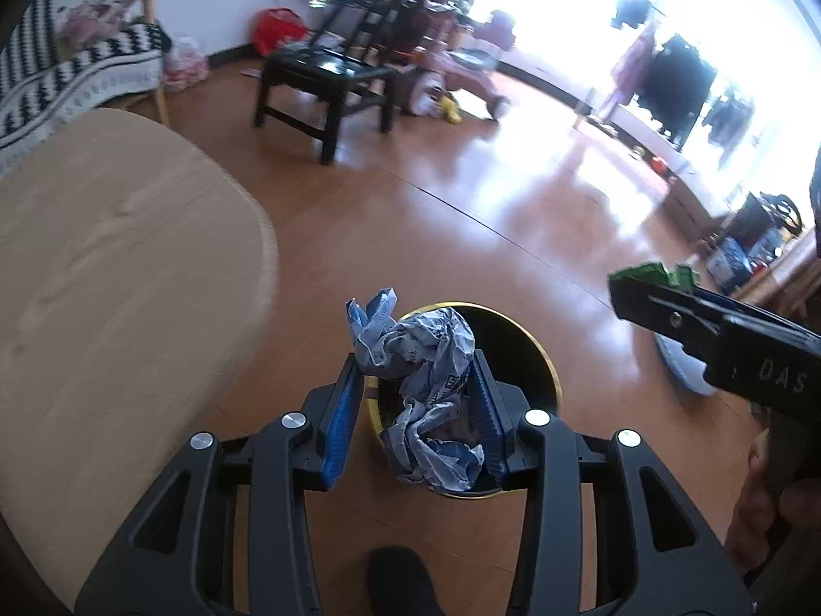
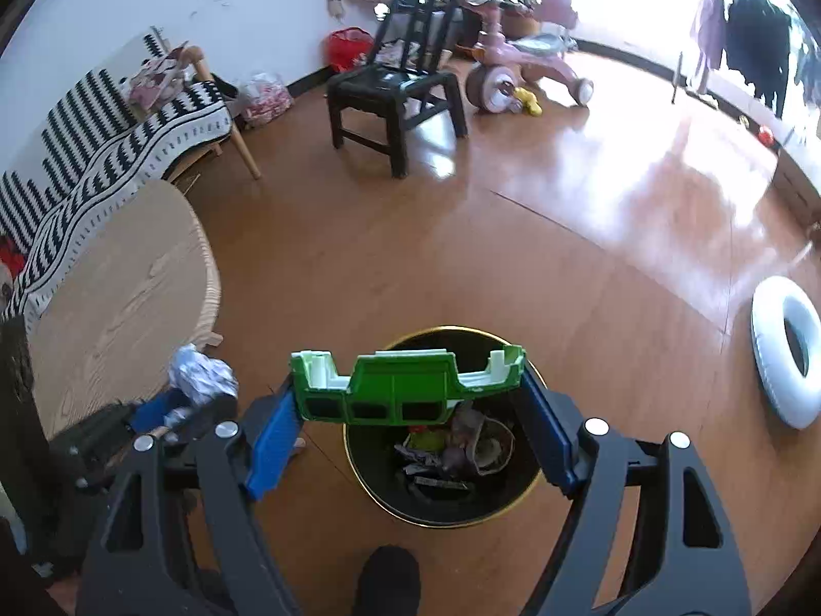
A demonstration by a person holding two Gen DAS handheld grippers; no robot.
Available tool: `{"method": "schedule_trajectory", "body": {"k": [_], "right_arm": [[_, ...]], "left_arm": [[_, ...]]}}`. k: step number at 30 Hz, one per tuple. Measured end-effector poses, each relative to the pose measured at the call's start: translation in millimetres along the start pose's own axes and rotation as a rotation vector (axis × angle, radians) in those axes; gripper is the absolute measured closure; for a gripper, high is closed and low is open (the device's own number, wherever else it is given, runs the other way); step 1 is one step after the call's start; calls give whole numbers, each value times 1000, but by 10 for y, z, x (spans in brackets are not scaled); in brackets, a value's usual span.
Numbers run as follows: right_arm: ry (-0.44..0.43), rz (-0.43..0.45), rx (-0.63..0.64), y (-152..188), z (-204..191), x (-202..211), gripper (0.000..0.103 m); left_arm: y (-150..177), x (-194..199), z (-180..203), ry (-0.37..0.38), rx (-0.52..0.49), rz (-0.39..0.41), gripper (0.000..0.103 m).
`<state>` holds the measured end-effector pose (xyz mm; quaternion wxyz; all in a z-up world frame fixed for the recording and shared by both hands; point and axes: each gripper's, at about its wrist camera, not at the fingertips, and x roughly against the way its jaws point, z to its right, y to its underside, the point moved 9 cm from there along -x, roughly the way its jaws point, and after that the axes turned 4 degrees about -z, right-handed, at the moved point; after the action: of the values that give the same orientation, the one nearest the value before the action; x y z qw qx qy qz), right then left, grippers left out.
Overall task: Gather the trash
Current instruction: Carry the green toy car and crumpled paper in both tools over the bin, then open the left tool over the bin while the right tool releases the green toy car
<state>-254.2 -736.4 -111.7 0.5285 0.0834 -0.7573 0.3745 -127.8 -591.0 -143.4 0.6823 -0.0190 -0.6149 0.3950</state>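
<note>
Left gripper: jaws clenched on the wrapper, a crumpled blue-and-white printed film. The wrapper bulges above and below the blue pads.
Wrapper position: held directly over the bin, above its opening.
Right gripper: jaws clenched on the green piece, a flat green-and-white plastic part gripped at both ends and spanning the gap between the pads.
Green piece position: held level over the near-side rim of the bin, above the opening.
Bin: round, black inside, gold rim, standing on the wood floor. It already contains crumpled paper and wrappers.
Desk: light wood, rounded edge, to the left of the bin and apart from it.
Relative position: in the left view, the right gripper enters from the right edge, its green load level with the bin's far rim.
Background: black chair, pink tricycle, white ring on the floor.
</note>
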Motion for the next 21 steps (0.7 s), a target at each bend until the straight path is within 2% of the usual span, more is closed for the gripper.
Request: {"method": "schedule_trajectory", "body": {"k": [5,21], "right_arm": [[-1,-24,-33,17,149,-56,27],[2,-29,-45,-35,256,-93,27]], "left_arm": [[62,-133,201,58,-10,-21,62],[-46,-328,297,90,-9,-46,62]]}}
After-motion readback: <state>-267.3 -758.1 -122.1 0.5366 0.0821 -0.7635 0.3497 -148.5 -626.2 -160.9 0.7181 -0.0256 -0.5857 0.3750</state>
